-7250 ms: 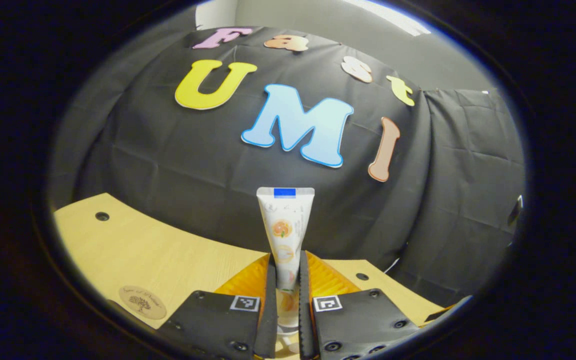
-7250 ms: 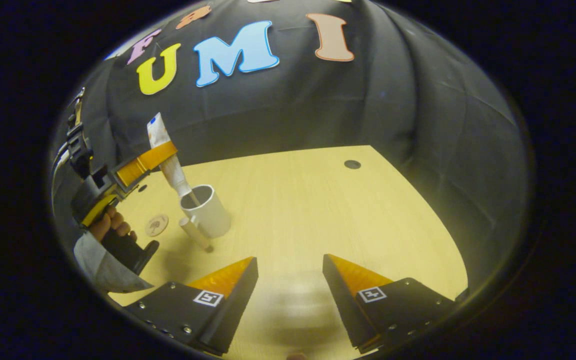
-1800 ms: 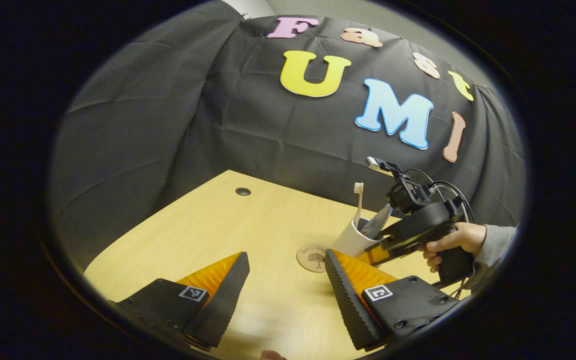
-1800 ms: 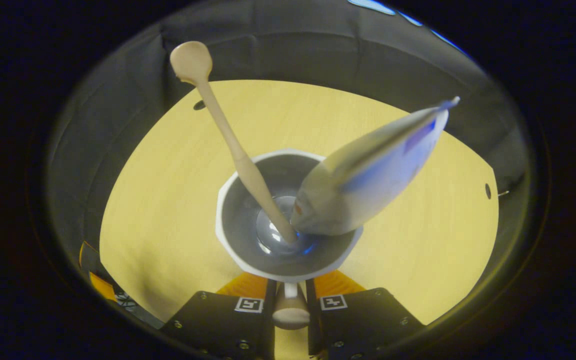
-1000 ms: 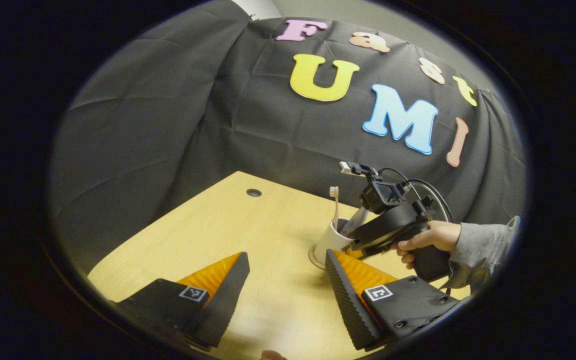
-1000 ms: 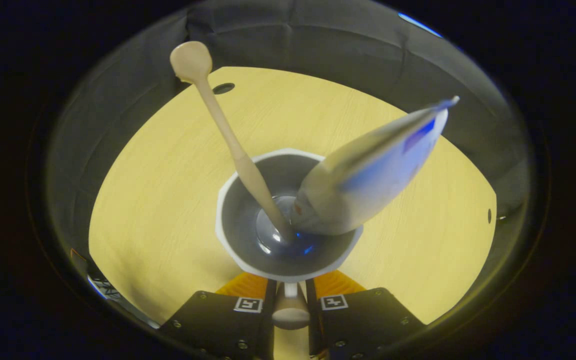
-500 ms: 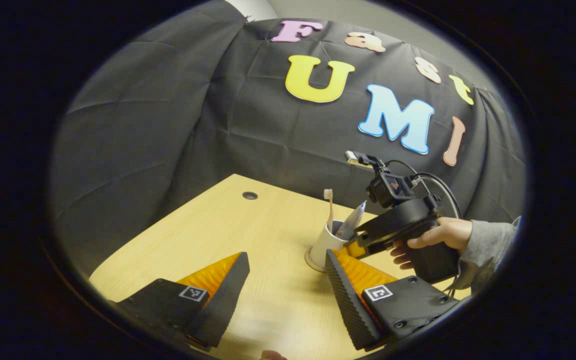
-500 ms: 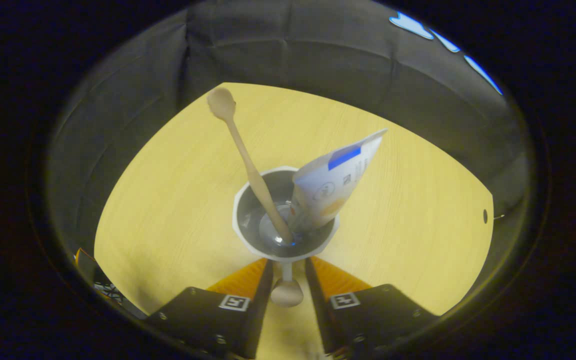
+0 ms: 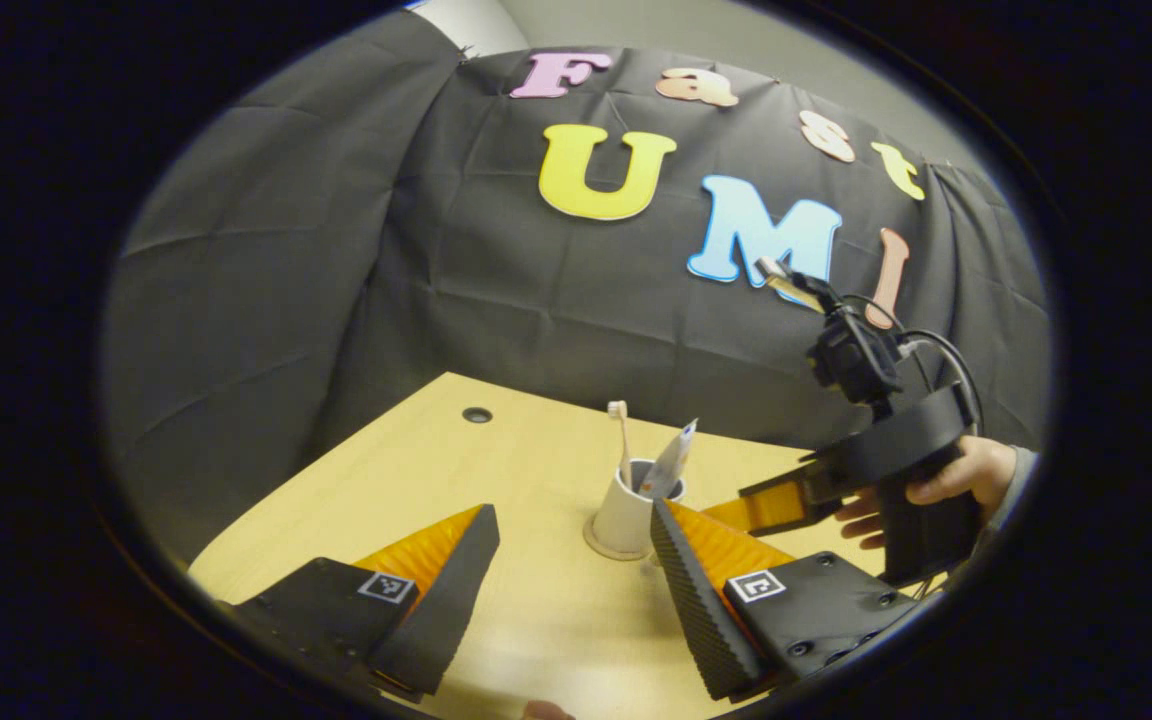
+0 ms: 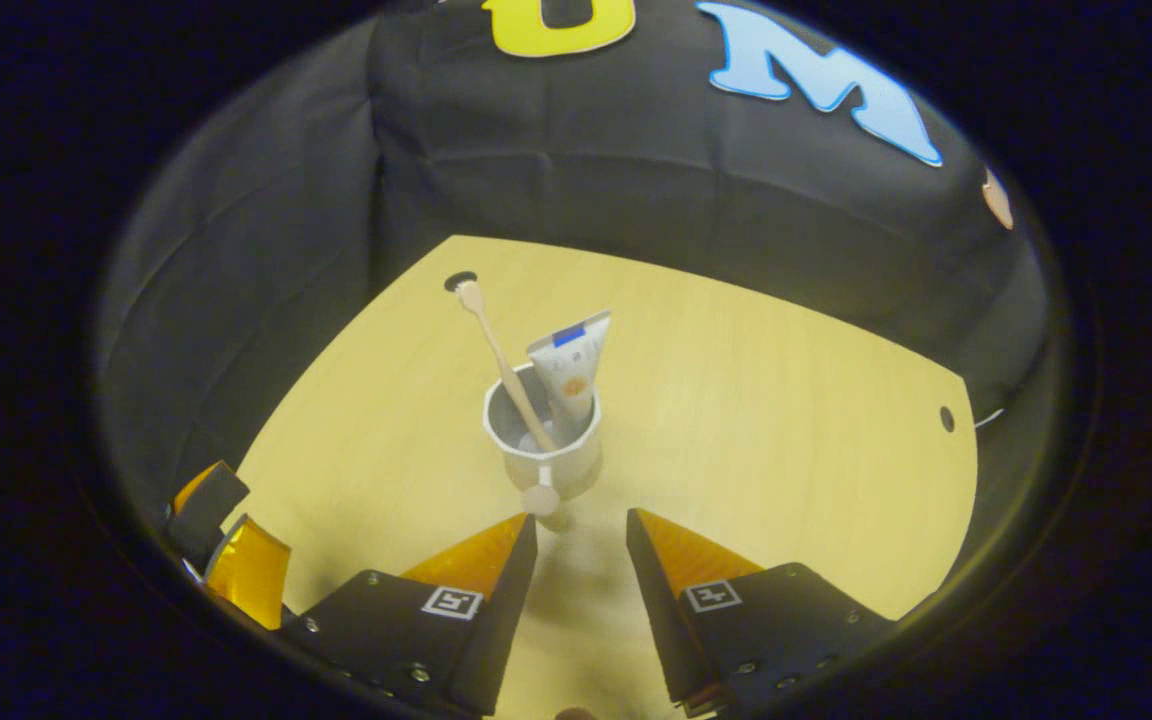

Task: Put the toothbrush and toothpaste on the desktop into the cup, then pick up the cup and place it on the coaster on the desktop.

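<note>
The white cup (image 9: 624,512) stands upright on the round coaster (image 9: 597,546), with the toothbrush (image 9: 621,440) and the toothpaste tube (image 9: 671,466) leaning inside it. My left gripper (image 9: 572,512) is open and empty, just in front of the cup. In the right gripper view the cup (image 10: 548,445) sits a short way ahead, handle (image 10: 541,498) toward me, holding the toothbrush (image 10: 501,358) and toothpaste (image 10: 566,368). My right gripper (image 10: 581,522) is open, apart from the handle. It also appears in the left gripper view as the right gripper (image 9: 786,500), held by a hand (image 9: 946,485).
The light wooden desktop (image 10: 786,400) has small round holes (image 9: 477,414) (image 10: 947,418) near its far edge. Black cloth walls close in behind and at the sides. The left gripper's fingers (image 10: 226,545) show at the lower left of the right gripper view.
My right gripper has let go of the cup's handle, opened, and drawn back and upward. The cup stays on the coaster. My left gripper has barely moved.
</note>
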The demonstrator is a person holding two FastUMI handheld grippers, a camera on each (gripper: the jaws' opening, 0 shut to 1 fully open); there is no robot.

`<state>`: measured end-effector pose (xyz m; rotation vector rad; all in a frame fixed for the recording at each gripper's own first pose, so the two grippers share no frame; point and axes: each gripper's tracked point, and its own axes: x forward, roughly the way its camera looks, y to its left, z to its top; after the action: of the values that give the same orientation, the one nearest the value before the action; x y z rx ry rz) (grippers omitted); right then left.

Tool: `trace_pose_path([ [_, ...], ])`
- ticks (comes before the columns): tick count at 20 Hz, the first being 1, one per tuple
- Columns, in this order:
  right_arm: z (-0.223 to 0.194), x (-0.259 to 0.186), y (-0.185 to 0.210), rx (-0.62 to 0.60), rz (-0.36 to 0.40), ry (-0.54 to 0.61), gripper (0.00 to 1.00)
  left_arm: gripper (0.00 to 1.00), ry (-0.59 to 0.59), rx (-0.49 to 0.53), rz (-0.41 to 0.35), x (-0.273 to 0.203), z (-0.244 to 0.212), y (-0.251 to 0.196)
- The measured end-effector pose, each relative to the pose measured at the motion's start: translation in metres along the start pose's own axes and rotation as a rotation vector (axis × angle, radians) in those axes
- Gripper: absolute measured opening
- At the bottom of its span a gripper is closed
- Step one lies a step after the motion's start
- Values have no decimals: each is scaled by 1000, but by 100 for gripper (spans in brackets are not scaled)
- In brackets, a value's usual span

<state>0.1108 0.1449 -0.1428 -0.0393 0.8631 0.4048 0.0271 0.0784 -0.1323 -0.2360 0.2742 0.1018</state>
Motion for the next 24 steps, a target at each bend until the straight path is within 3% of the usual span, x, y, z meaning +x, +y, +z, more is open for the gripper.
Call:
trace_pose_path([
  [5, -7, -60, -42, 83, -47, -126, 58, 98, -25, 38, -43, 0, 15, -40],
  [6, -9, -72, -50, 105, -55, -149, 54, 98, -29, 38, -55, 0, 18, -49],
  [7, -12, -82, -59, 123, -66, -176, 58, 98, -31, 38, -65, 1, 20, -58],
  [8, -13, -94, -68, 139, -85, -207, 54, 98, -33, 41, -74, 2, 24, -66],
  [9, -16, -104, -76, 149, -103, -236, 59, 98, -38, 46, -81, 4, 27, -74],
  [14, -34, -152, -119, 168, -236, -339, 58, 100, -68, 85, -129, 10, 46, -115],
  [17, -40, -167, -136, 177, -292, -408, 58, 100, -74, 102, -155, 11, 50, -136],
  [18, -41, -171, -141, 175, -309, -428, 53, 100, -73, 106, -160, 12, 49, -139],
  [24, -30, -190, -153, 158, -340, -585, 58, 100, -51, 108, -168, 12, 41, -151],
])
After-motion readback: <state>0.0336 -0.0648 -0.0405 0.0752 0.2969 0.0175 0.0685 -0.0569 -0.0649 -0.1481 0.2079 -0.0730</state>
